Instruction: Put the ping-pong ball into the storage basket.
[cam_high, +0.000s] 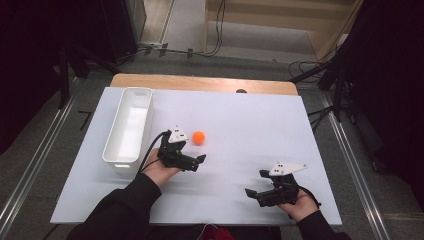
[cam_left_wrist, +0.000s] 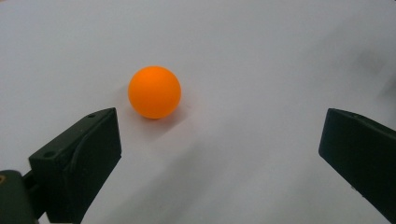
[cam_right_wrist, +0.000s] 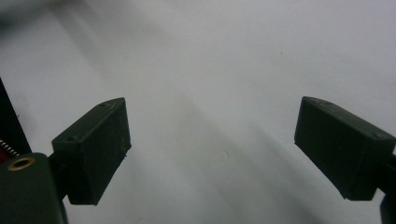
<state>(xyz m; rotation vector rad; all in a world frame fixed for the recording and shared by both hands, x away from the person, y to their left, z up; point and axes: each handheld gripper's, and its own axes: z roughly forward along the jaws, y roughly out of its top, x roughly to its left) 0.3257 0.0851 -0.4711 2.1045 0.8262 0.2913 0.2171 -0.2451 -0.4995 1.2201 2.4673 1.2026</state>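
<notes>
A small orange ball (cam_high: 199, 137) rests on the white table sheet (cam_high: 250, 125), a little left of centre. My left gripper (cam_high: 195, 152) sits just short of it, open, jaws aimed toward the ball. In the left gripper view the ball (cam_left_wrist: 154, 92) lies ahead of the open left gripper (cam_left_wrist: 218, 128), nearer the left jaw and beyond both jaw tips, untouched. My right gripper (cam_high: 256, 183) is low on the sheet near the front right, open, pointing left. In the right gripper view, the right gripper (cam_right_wrist: 211, 116) has bare white sheet between its jaws.
A long white bin (cam_high: 149, 109) stands along the left side of the sheet, beside my left hand; it looks empty. A wooden table edge (cam_high: 200, 82) shows at the back. Cables and dark stands sit on the floor around the table.
</notes>
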